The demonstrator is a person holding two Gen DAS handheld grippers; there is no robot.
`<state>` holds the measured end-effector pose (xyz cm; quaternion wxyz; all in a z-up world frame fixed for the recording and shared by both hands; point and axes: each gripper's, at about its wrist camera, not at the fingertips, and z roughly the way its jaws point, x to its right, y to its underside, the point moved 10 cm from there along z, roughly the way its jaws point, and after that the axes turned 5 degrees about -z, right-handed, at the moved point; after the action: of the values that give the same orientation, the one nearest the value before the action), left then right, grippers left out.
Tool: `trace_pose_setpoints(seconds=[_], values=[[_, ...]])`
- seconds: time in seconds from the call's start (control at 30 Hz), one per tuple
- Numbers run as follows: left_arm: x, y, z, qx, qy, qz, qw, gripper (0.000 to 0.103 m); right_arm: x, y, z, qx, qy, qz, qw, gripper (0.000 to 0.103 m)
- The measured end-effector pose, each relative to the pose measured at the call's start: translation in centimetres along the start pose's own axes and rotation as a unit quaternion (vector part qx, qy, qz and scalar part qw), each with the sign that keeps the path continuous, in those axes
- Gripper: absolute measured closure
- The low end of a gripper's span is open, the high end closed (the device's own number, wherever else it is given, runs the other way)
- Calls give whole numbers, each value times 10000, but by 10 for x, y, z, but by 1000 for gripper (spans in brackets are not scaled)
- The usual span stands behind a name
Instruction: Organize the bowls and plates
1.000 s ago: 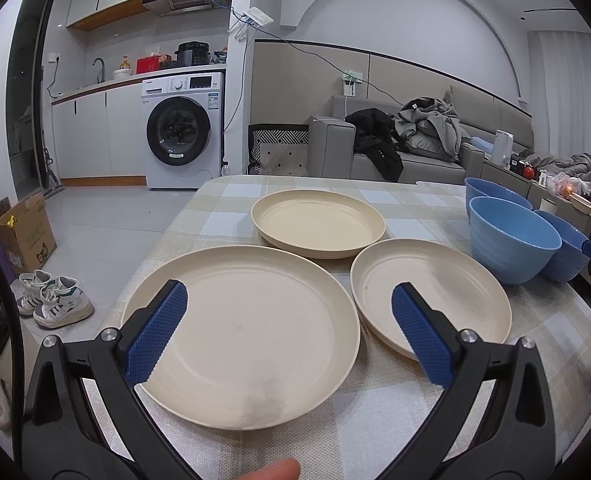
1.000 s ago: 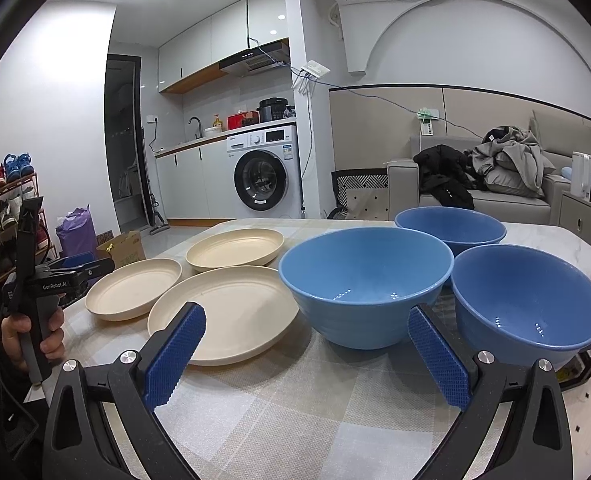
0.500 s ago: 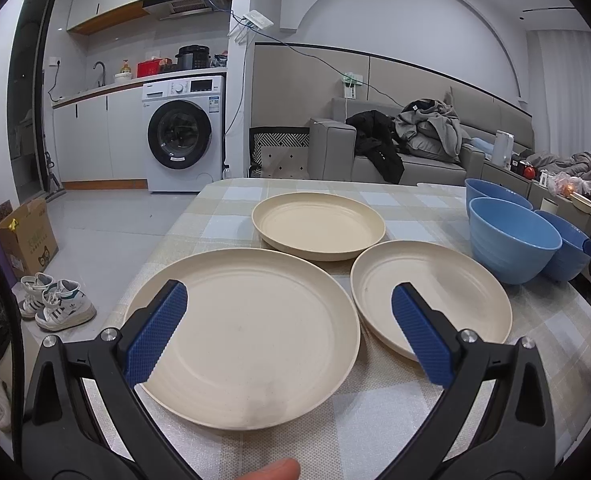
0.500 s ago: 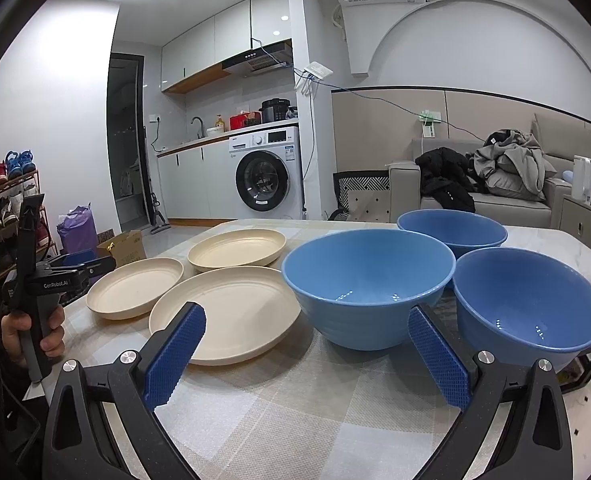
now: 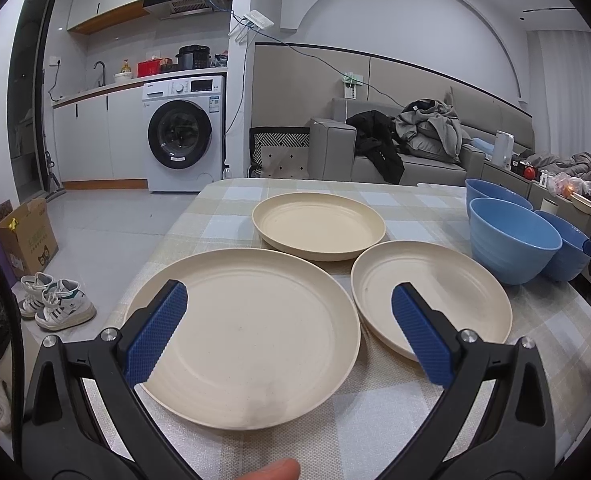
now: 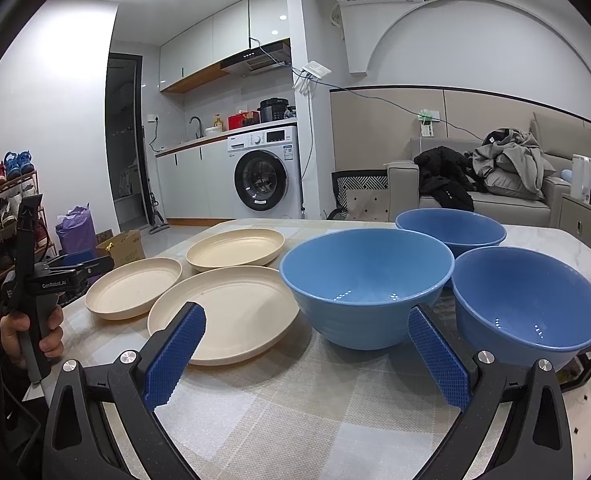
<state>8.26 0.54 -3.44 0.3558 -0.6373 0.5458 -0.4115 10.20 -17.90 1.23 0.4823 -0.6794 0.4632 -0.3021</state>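
Home apt, washing machine [image 5: 183,134], sofa [image 5: 407,152], kitchenette

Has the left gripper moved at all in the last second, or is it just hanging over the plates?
No. The left gripper sits open above the nearest plate, framed against it as before, with no real shift.

The three cream plates [image 5: 247,332] look like matt plastic, faintly speckled, with shallow moulded rings inside the rims. The three blue bowls [image 6: 367,280] are smoother and semi-glossy — small points of ceiling light glint on their inner walls, and the nearest one is ribbed on the outside. The surface [image 6: 295,412] wears a checked cloth of beige and grey, woven and dull; at its far right corner bare, polished, marble-like stone [image 6: 551,244] shows. On each hand-held gripper [image 5: 287,332] the pads [image 5: 155,334] are blue, knurled rubber on matt black plastic arms — with bright metal screws [image 5: 467,335].
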Motion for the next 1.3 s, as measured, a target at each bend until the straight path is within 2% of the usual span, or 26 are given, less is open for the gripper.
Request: trace_pose_setpoints(seconds=[0.5, 0.6, 0.77, 0.83, 1.07, 1.17, 1.3], values=[[-5, -1, -1, 73, -16, -67, 9999, 1, 5, 2, 6, -170, 207, 40, 9996, 0], [-4, 2, -1, 12, 14, -49, 10000, 1, 6, 2, 9, -236, 85, 180, 9995, 0], [-2, -2, -4, 8, 88, -38, 10000, 1, 4, -5, 11, -260, 138, 192, 9994, 0], [-3, -6, -5, -13, 3, -64, 10000, 1, 0, -10, 12, -230, 141, 150, 9995, 0], [-18, -18, -7, -159, -264, -202, 9993, 1, -19, -33, 20, -125, -190, 348, 9991, 0], [-27, -23, -6, -254, -300, -259, 9989, 1, -30, -40, 30, -252, -461, 421, 9977, 0], [-39, -28, -6, -398, -370, -325, 9980, 1, -47, -47, 50, -467, -552, 411, 9965, 0]])
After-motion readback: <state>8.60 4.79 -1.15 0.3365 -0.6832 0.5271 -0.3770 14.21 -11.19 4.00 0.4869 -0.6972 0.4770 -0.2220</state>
